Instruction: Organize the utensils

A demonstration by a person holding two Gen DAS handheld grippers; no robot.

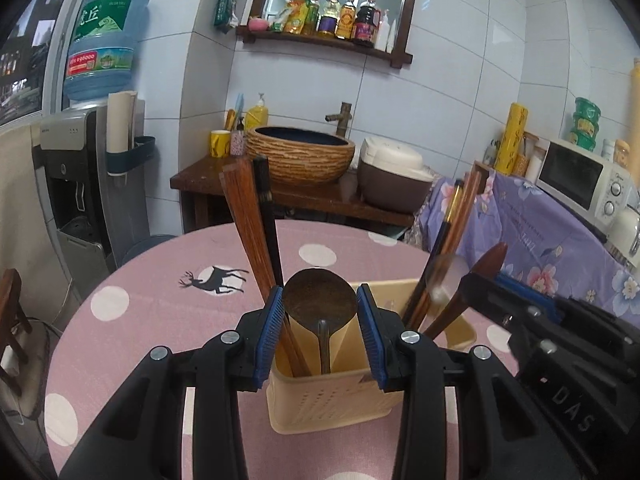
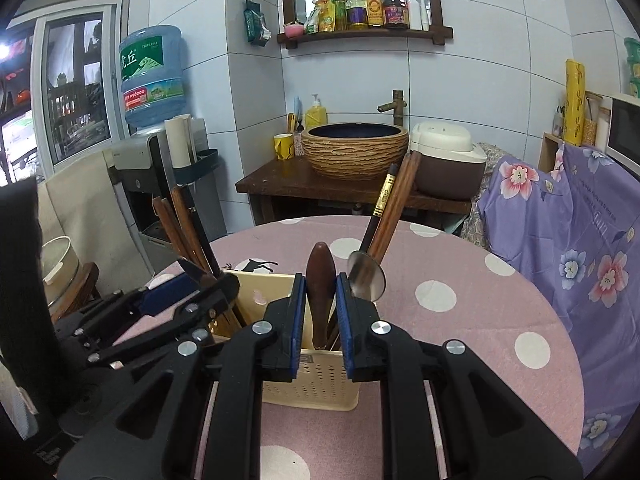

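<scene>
A beige perforated utensil holder (image 1: 332, 404) stands on the pink dotted table; it also shows in the right wrist view (image 2: 312, 388). My left gripper (image 1: 320, 304) is closed around the bowl of a dark wooden spoon (image 1: 320, 300) that stands in the holder's left compartment, beside wooden chopsticks (image 1: 248, 232). My right gripper (image 2: 318, 292) is shut on a brown wooden spoon (image 2: 320, 280) standing in the right compartment, next to a metal spoon (image 2: 366, 276) and more chopsticks (image 2: 394, 204). The right gripper also shows in the left wrist view (image 1: 480, 284).
The round table (image 2: 460, 312) has a pink cloth with white dots. Behind it stand a water dispenser (image 1: 80, 184), a wooden stand with a basin (image 1: 300, 156), a rice cooker (image 1: 392, 176) and a microwave (image 1: 580, 180) on a floral cloth.
</scene>
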